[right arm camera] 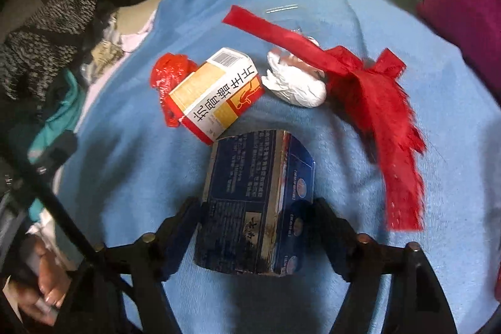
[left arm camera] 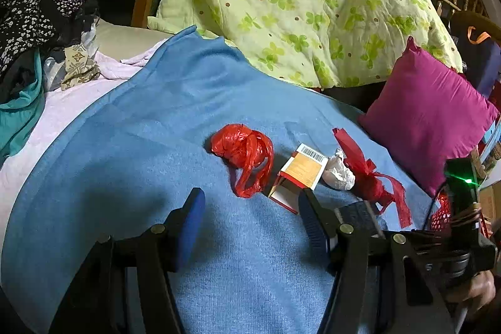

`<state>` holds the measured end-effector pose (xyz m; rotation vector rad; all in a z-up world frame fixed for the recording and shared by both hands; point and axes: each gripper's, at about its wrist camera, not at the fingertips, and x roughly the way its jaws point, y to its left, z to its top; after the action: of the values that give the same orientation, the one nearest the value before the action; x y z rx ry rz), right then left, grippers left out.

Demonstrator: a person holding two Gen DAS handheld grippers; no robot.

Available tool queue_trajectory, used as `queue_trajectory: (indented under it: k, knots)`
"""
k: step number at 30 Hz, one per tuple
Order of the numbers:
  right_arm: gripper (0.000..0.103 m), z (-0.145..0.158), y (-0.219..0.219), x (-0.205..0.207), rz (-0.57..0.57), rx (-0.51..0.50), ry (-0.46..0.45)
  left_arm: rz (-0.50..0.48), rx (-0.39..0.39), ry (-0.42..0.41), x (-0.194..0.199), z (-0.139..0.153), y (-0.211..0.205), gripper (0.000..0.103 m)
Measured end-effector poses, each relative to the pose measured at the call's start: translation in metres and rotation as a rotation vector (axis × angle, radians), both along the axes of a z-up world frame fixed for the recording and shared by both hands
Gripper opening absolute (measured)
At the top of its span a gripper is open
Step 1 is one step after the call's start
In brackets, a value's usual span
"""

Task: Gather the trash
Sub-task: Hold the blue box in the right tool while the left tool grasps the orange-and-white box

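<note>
Right gripper (right arm camera: 255,235) | jaws straddle dark blue carton (right arm camera: 255,202), pads apparently touching, for pickup | left gripper (left arm camera: 247,219) | spread, empty, waiting over blue blanket (left arm camera: 125,146) | remaining trash: red bag (left arm camera: 242,154), red-white box (left arm camera: 299,174), tissue (left arm camera: 338,172)

Five pieces of trash lie close together on a blue blanket (right arm camera: 125,177). A crumpled red plastic bag (left arm camera: 242,157) sits farthest left. Just beside it lies a red, white and orange carton (right arm camera: 216,93) (barcode on its end flap), tipped on its side. A balled white tissue (right arm camera: 296,85) rests to its right, touching a red ribbon (right arm camera: 369,96) with frayed tails. Nearest the camera, a dark blue box (right arm camera: 253,202) stands between black gripper fingers.
</note>
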<state>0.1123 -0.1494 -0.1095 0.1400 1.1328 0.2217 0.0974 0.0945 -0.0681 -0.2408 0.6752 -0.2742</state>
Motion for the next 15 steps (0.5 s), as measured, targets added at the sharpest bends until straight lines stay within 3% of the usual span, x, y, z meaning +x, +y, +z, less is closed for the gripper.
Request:
queue_trajectory:
  k: [7,15]
  knots:
    - [0.063,0.005,-0.033,-0.027,0.045,0.070,0.004,-0.018,0.038,0.009,0.000,-0.005,-0.008,0.063]
    - [0.057,0.009,-0.090,-0.047,-0.038,0.173,-0.020,-0.051,0.092,-0.015,-0.004,-0.007,-0.023,0.063]
